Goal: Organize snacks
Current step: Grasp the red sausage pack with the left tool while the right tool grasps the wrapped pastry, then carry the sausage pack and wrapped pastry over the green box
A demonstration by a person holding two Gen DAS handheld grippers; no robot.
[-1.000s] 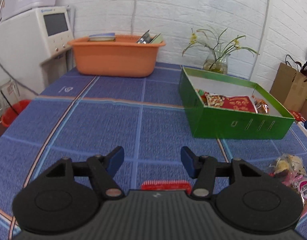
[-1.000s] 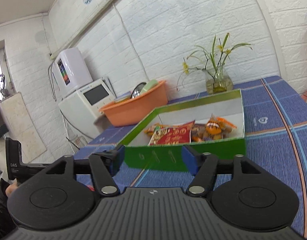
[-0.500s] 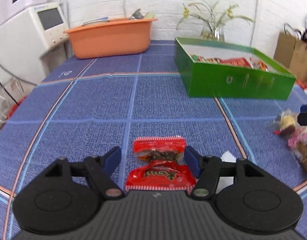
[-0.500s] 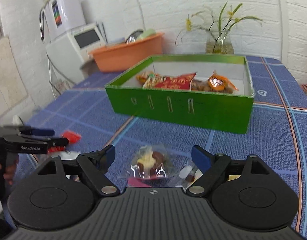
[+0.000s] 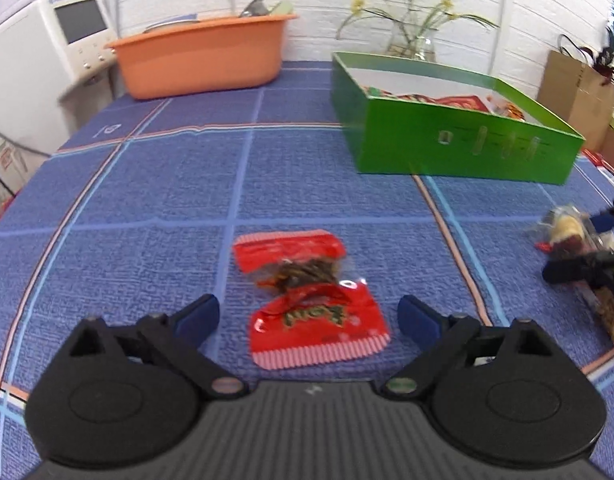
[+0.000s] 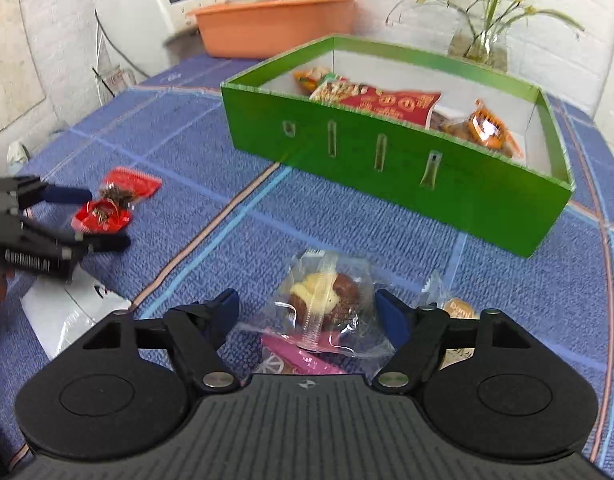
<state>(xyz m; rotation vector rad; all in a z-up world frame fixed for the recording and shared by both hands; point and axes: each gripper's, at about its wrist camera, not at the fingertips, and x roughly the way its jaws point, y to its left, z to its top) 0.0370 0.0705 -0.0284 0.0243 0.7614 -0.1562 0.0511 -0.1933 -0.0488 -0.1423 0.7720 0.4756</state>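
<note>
Left gripper down low, jaws just swung wide, red snack packet lying loose between them | right gripper has dropped from facing the green box, now straddling the clear-wrapped cake

The green box stands open-topped on the blue cloth, white inside, with four slots in its near wall. In it lie a red printed packet, an orange-wrapped snack toward its right end and another orange one at its far left. In front of the box, near its right end, a clear-wrapped cake rests partly on a pink packet. Well left of the box's front, a crumpled red wrapper lies flat
</note>
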